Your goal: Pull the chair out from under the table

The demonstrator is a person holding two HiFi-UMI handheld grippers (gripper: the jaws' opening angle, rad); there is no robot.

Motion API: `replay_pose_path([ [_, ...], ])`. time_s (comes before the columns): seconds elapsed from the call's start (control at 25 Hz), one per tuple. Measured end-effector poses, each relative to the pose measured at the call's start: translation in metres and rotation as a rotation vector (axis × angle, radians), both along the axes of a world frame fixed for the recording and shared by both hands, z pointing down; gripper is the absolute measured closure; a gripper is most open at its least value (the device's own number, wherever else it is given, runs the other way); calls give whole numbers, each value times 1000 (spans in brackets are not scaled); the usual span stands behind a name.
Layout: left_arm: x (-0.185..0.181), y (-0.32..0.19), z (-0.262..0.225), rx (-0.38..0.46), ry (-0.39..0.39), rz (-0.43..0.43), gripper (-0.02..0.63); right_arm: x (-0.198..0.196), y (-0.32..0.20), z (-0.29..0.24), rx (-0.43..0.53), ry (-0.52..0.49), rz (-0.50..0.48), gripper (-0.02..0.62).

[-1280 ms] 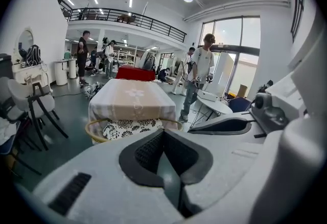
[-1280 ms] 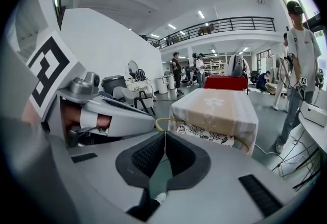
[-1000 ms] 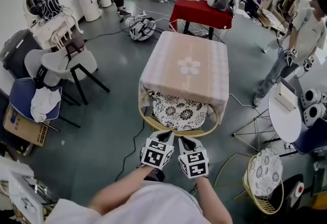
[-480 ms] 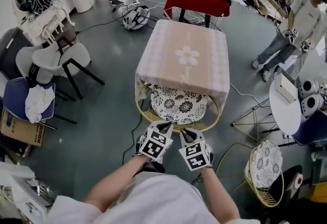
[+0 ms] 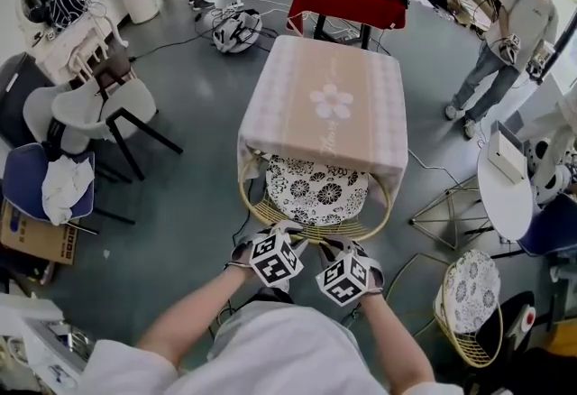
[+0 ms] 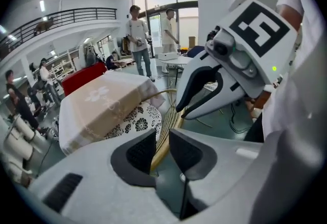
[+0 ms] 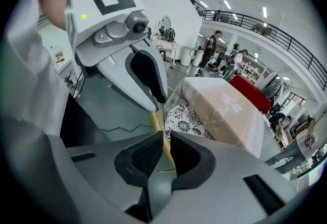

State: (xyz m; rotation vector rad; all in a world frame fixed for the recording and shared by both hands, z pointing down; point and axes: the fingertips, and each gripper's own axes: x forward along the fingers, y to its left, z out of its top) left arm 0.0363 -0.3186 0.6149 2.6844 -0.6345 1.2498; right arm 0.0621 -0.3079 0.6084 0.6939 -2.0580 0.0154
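Left claw [image 6: 162, 137] just opening, chair rim [image 6: 168, 129] between — right claw [image 7: 164, 136] clamped on it

Grey floor [image 5: 198, 195], cloth-covered table [image 5: 329, 105] standing on it, wicker chair [image 5: 315, 195] tucked under its near edge

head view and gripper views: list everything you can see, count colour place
table: 1, pink-beige cloth with flower, centre
chair: 1, rattan, black-and-white floral cushion, tucked under the table's near side
second rattan chair: 1, same cushion, lower right
red table: 1, behind the clothed table
white chair: 1, black legs, left
blue chair: 1, white cloth on it, far left
cardboard box: 1, brown, lower left
round table: 1, white, right edge
people: several, back and upper right
left gripper: 1, grey, jaws have just been opening, chair's rim between them
right gripper: 1, grey, jaws together at that rim
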Motion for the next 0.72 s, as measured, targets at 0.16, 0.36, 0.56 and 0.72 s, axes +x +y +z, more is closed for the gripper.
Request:
replay_pose_path([
  [0.16, 3, 3, 12, -29, -55, 116, 506, 0, 0, 8, -18, 21, -40, 589],
  [0.36, 0, 4, 26, -48, -126, 230, 477, -1, 2, 22, -50, 76, -107, 523],
  [0.56, -15, 2, 47, -66, -238, 326, 469, 5, -3, 41, -43, 188, -177, 495],
  [0.72, -22, 1, 66, -64, -303, 382, 469, 2, -7, 56, -45, 259, -238, 494],
])
